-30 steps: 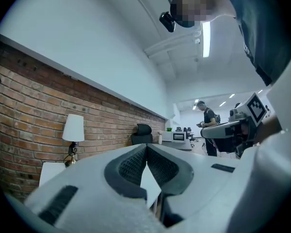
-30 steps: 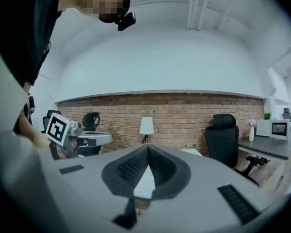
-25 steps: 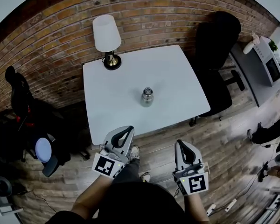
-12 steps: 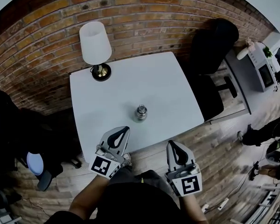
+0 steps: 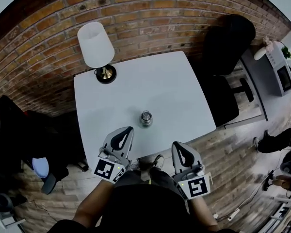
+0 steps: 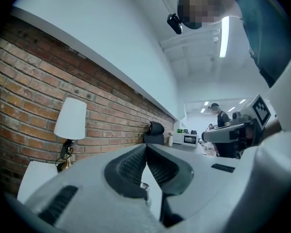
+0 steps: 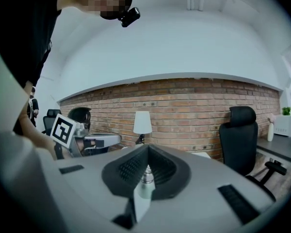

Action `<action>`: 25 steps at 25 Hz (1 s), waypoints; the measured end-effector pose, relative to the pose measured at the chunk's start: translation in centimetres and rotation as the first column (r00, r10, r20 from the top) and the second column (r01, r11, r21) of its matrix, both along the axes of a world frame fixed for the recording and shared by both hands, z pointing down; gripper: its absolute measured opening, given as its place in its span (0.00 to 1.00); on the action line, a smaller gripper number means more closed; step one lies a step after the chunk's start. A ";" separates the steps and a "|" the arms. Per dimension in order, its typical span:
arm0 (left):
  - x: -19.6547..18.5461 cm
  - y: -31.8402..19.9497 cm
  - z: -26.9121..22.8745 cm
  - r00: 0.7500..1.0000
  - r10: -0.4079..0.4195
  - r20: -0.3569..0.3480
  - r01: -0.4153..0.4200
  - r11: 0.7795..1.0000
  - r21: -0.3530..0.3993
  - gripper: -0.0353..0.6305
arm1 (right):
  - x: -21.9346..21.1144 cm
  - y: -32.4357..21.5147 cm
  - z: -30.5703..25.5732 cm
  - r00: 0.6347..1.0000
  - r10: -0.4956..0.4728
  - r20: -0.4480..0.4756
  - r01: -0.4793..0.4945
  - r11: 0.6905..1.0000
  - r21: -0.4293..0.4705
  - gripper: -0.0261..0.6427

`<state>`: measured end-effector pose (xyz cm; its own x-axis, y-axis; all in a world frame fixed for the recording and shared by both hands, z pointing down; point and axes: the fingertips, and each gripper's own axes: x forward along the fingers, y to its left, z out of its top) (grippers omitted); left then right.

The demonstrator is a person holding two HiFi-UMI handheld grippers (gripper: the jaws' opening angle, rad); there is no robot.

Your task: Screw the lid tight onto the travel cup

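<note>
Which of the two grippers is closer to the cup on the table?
Left. The left gripper is just short of the cup, to its left. The right gripper is farther back, to its right.

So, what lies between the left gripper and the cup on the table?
Nothing: in the head view, only bare white table separates the shut left gripper from the cup.
</note>
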<state>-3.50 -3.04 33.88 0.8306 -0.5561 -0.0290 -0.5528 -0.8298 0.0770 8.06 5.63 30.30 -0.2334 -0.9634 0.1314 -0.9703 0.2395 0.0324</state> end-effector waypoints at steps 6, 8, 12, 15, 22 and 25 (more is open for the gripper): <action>-0.5 -1.2 1.0 0.997 -0.061 0.035 0.062 0.998 -0.027 0.09 | 0.2 -2.6 3.2 0.996 -0.090 0.001 0.090 0.993 -0.071 0.06; -0.2 -1.3 2.1 0.997 -0.070 0.042 0.073 0.996 -0.057 0.09 | 0.2 -3.3 4.4 0.992 -0.123 0.005 0.123 0.989 -0.085 0.06; 1.1 -2.0 4.2 0.996 -0.070 0.057 0.074 0.995 -0.070 0.09 | 0.1 -4.9 7.5 0.982 -0.186 0.016 0.187 0.975 -0.123 0.06; 2.1 -3.0 5.9 0.996 -0.063 0.066 0.069 0.993 -0.095 0.09 | -0.2 -6.1 10.4 0.970 -0.237 0.047 0.242 0.955 -0.173 0.20; 4.3 -4.5 9.8 0.996 -0.043 0.084 0.056 0.986 -0.157 0.26 | -1.0 -9.1 17.1 0.936 -0.342 0.086 0.353 0.908 -0.227 0.37; 5.5 -4.3 11.0 0.995 -0.005 0.101 0.021 0.986 -0.165 0.31 | -1.8 -10.2 19.4 0.924 -0.370 0.098 0.383 0.897 -0.220 0.39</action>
<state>1.97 -7.37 44.88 0.8174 -0.5570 0.1471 -0.5752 -0.8029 0.1566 6.22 -4.62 49.70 -0.5855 -0.7462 0.3169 -0.8048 0.5821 -0.1163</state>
